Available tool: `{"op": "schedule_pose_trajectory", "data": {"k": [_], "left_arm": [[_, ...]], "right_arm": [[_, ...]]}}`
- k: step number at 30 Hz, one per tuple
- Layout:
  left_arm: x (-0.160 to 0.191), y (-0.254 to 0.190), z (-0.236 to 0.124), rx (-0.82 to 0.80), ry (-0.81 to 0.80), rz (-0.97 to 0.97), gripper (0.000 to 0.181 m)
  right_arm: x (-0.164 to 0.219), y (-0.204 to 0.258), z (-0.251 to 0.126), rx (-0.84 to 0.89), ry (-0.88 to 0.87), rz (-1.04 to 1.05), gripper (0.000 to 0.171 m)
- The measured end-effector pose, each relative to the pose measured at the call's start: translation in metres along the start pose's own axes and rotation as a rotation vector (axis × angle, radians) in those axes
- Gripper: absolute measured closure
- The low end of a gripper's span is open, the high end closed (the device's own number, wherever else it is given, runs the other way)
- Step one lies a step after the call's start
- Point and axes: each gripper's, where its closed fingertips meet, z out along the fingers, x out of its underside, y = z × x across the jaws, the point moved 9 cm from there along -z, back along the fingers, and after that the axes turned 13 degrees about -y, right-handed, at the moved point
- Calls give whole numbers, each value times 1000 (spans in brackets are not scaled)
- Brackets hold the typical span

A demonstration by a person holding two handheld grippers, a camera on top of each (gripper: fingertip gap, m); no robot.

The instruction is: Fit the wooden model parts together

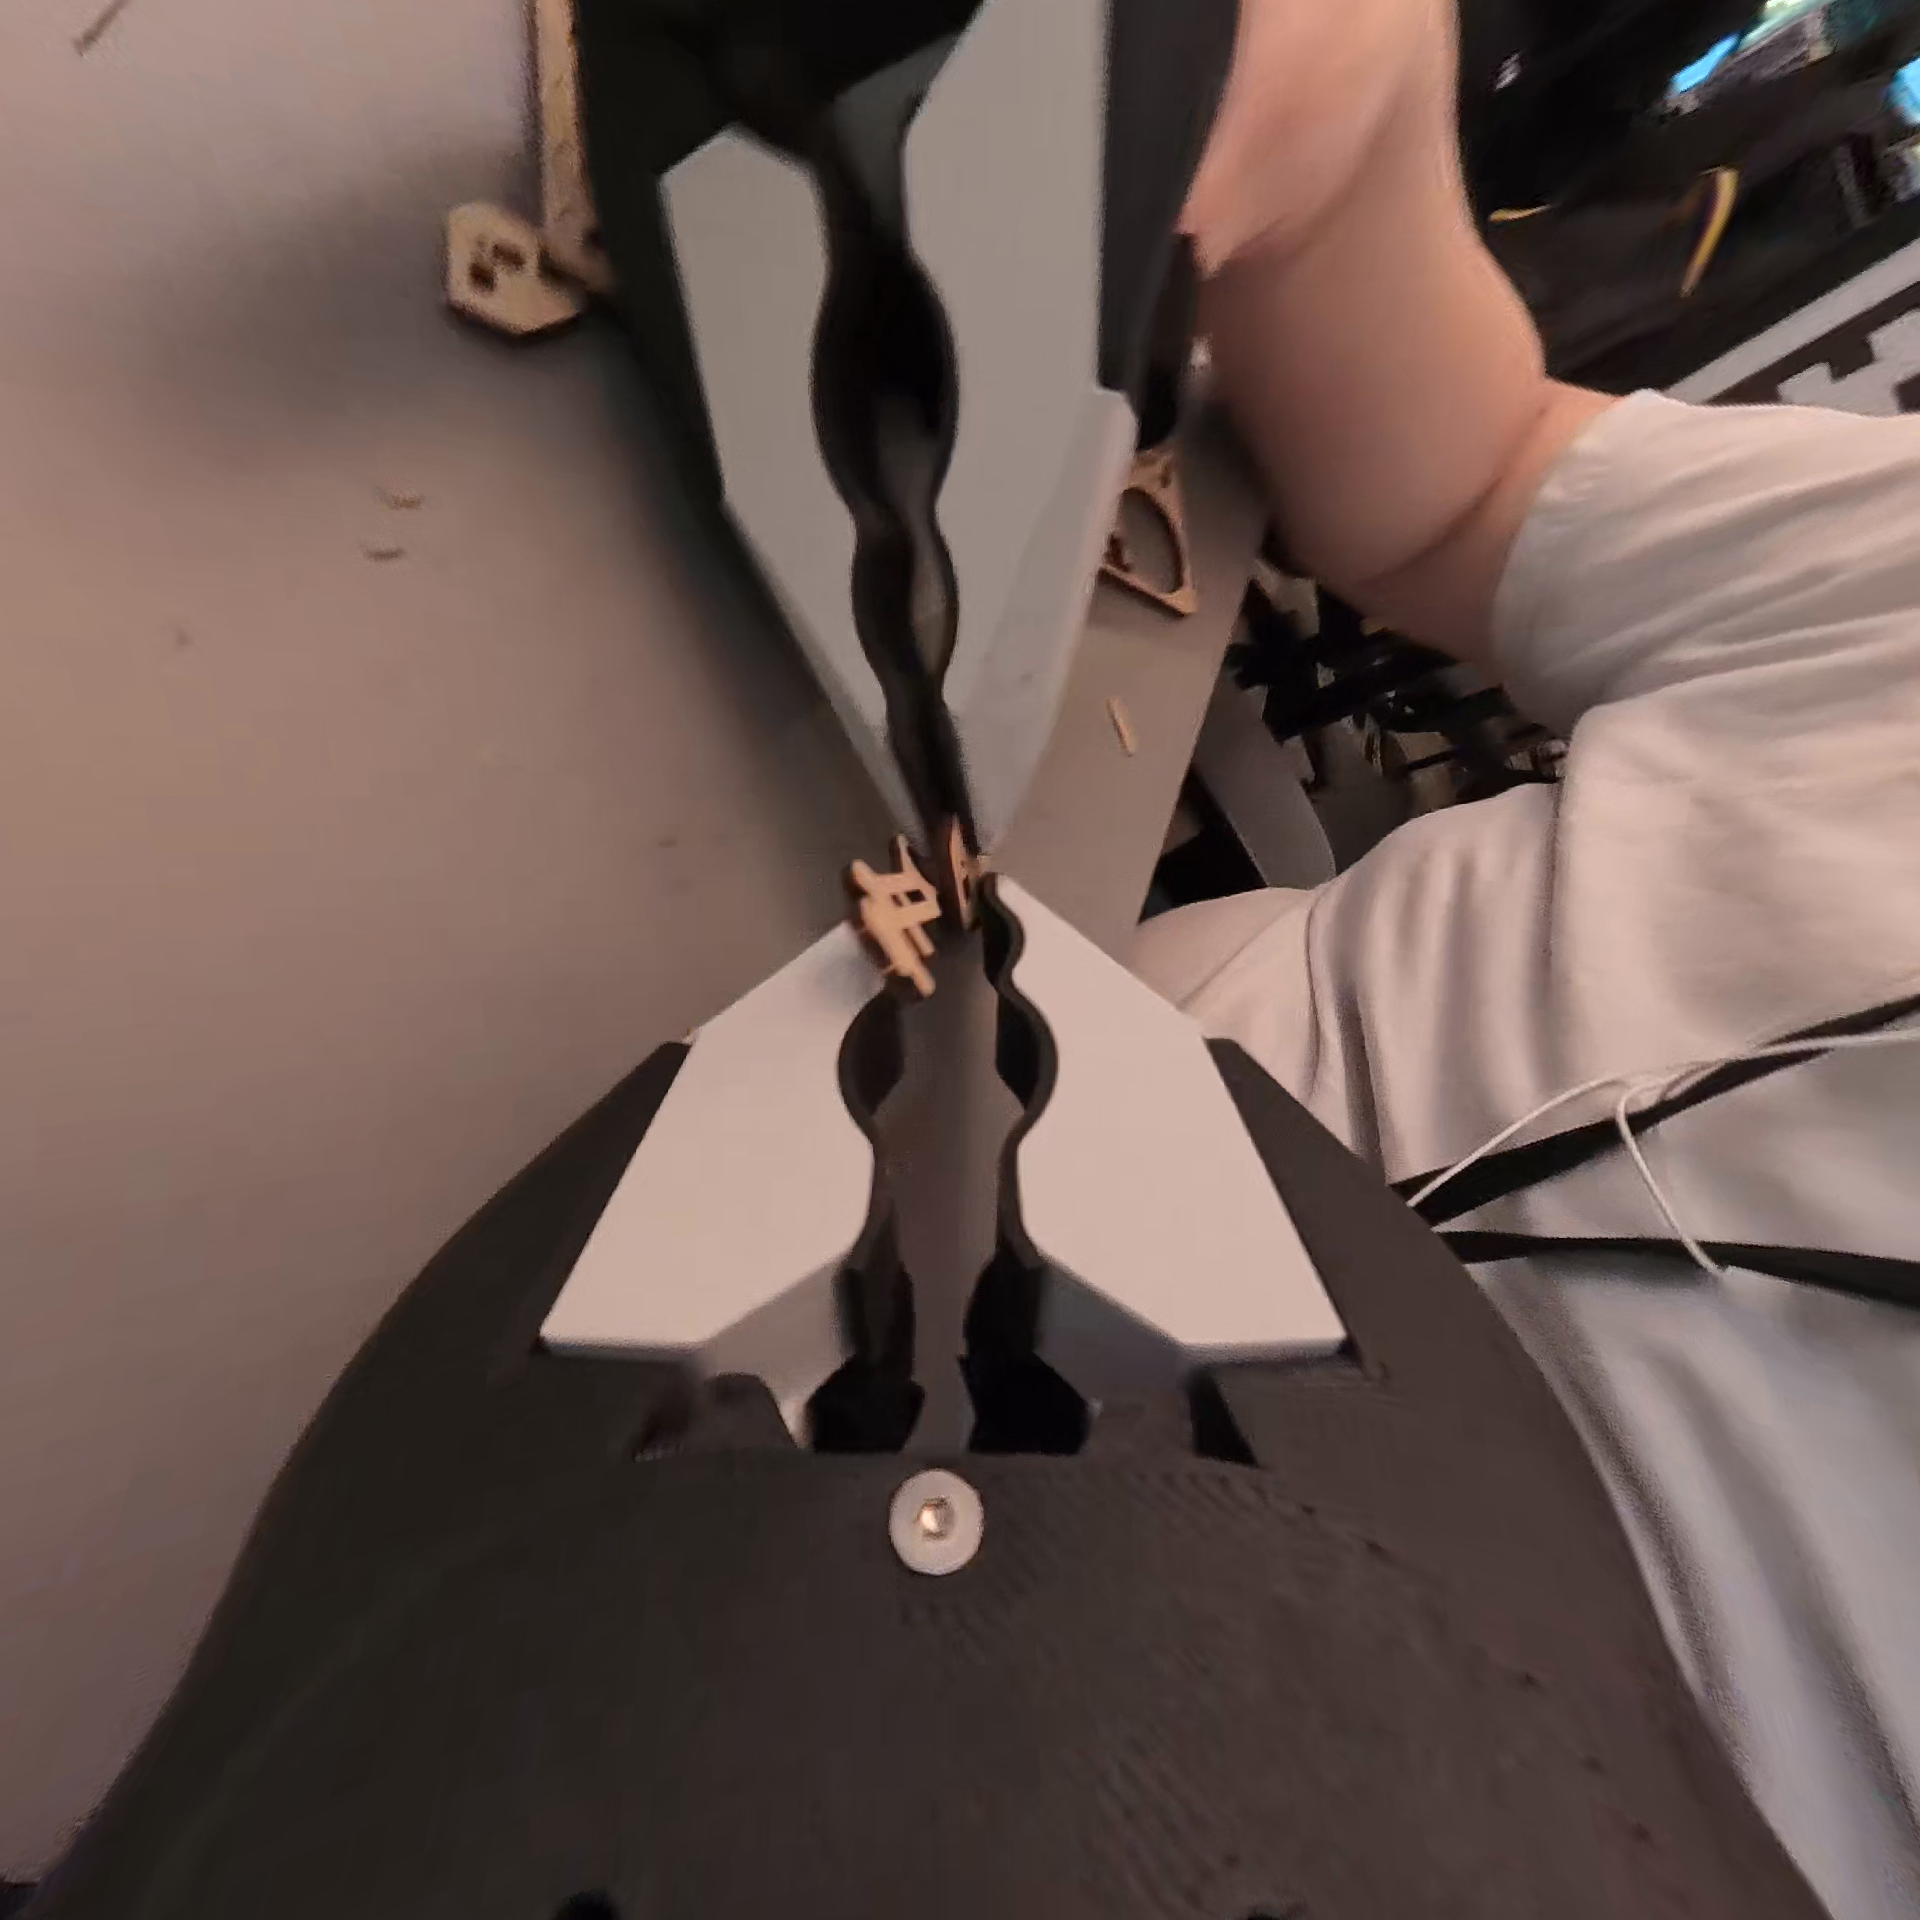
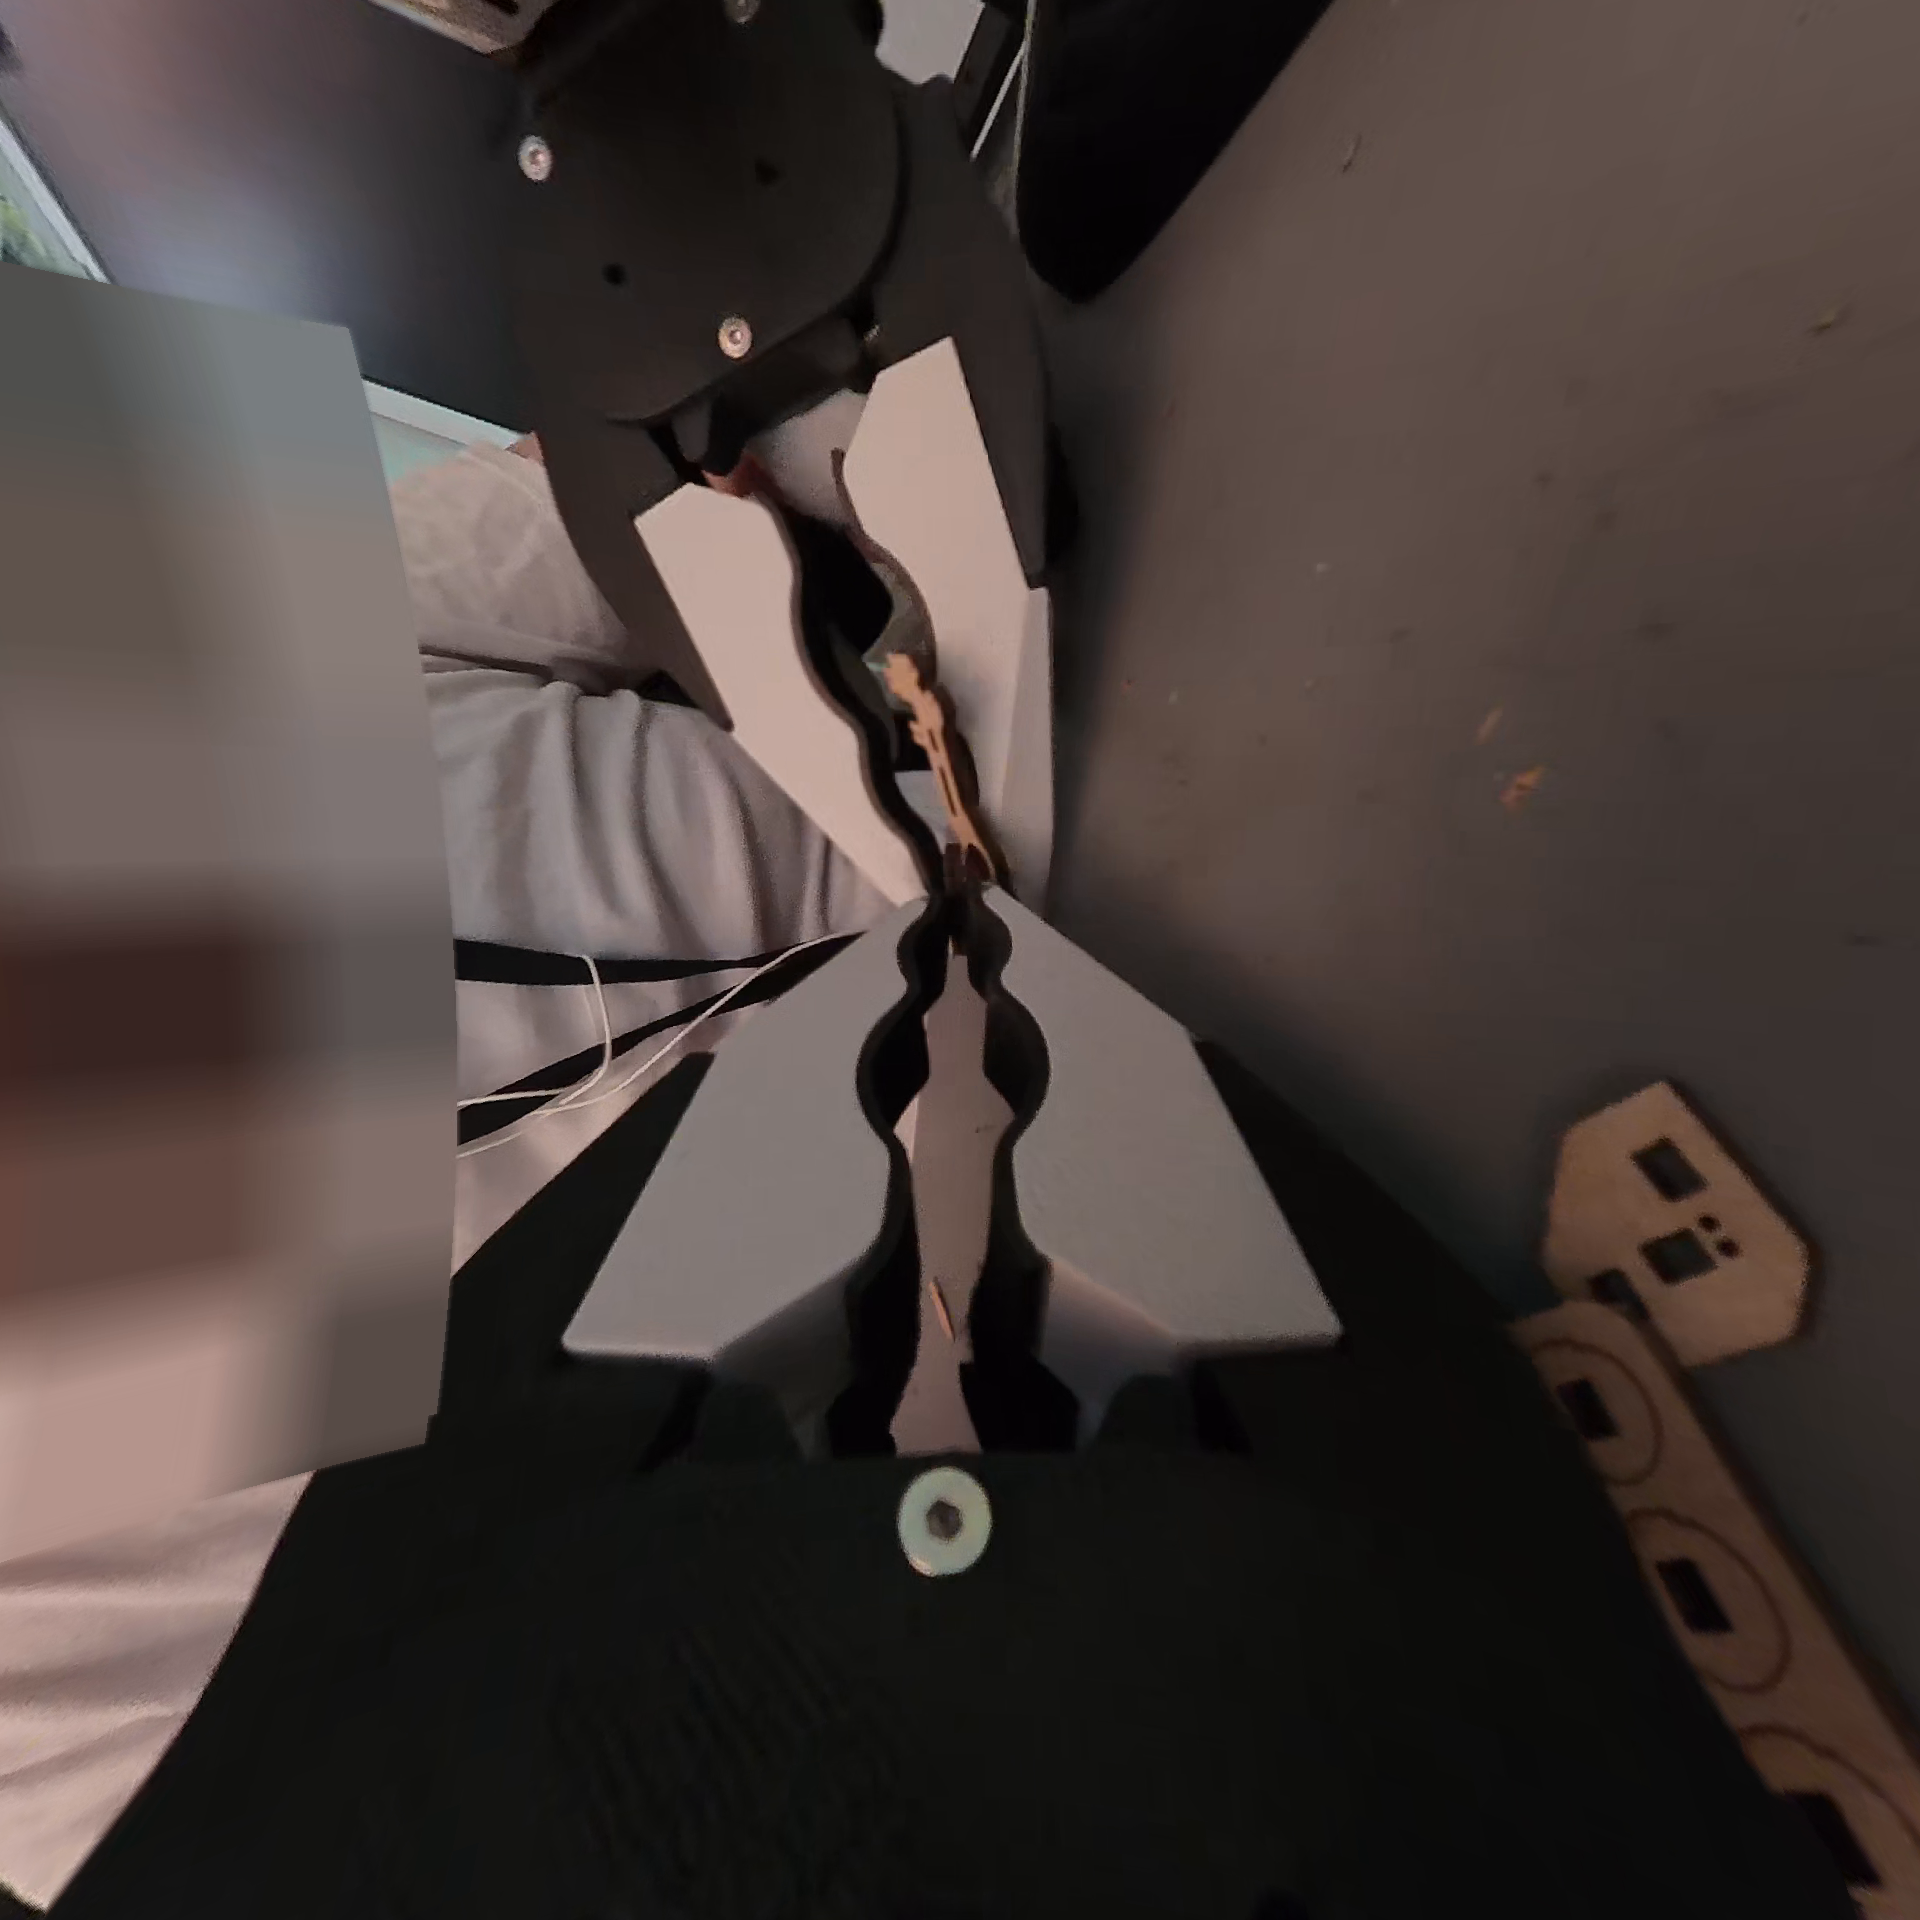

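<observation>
In the left wrist view my left gripper (image 1: 935,940) is shut on a small pale wooden part with pegs (image 1: 894,914), which sticks out at its fingertips. My right gripper (image 1: 940,821) comes from the top, tip to tip with the left, shut on a small rounded wooden piece (image 1: 961,873) that touches the pegged part. In the right wrist view my right gripper (image 2: 951,914) is shut at its tips on the small piece (image 2: 961,868). The left gripper (image 2: 971,868) faces it, with the notched wooden part (image 2: 925,727) between its pads. Both are held above the grey table (image 1: 312,727).
A house-shaped wooden plate with slots (image 2: 1673,1226) and a long slotted strip with circles (image 2: 1683,1558) lie on the table; the plate also shows in the left wrist view (image 1: 509,270). An arched wooden piece (image 1: 1143,540) lies near the table edge. A person's forearm (image 1: 1351,312) and white shirt (image 1: 1558,935) are close.
</observation>
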Motion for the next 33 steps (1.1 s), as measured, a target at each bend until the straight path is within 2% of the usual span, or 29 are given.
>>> {"op": "schedule_pose_trajectory", "data": {"k": [7,11,14,16,17,21,22,24,29,31,33], "left_arm": [[-24,-7,-5,-65,246,-74,175],[-54,-25,-15,-78,341,-16,178],[-64,-31,-22,-102,424,67,181],[-66,-27,-25,-217,477,197,181],[-67,-23,-27,-314,513,277,181],[-78,-5,-43,-924,788,761,181],[-79,-6,-45,-1033,859,882,181],[-74,-7,-46,-1144,990,1006,181],[-50,2,-45,-1085,1087,948,181],[-51,7,-54,-1044,989,917,181],[-58,11,-66,-932,799,816,181]], "right_arm": [[-5,11,-2,-9,-38,-101,170],[-16,30,-14,-101,-125,-224,170],[-25,40,-31,-192,-256,-272,170],[-29,42,-43,-251,-324,-264,170],[-31,40,-47,-224,-336,-273,170],[-34,34,-58,-103,-364,-321,170],[-35,33,-59,-97,-375,-320,170],[-36,30,-62,-79,-394,-313,170],[-35,21,-64,-37,-398,-276,170],[-34,19,-63,4,-381,-264,170],[-32,16,-60,95,-336,-281,170]]}}
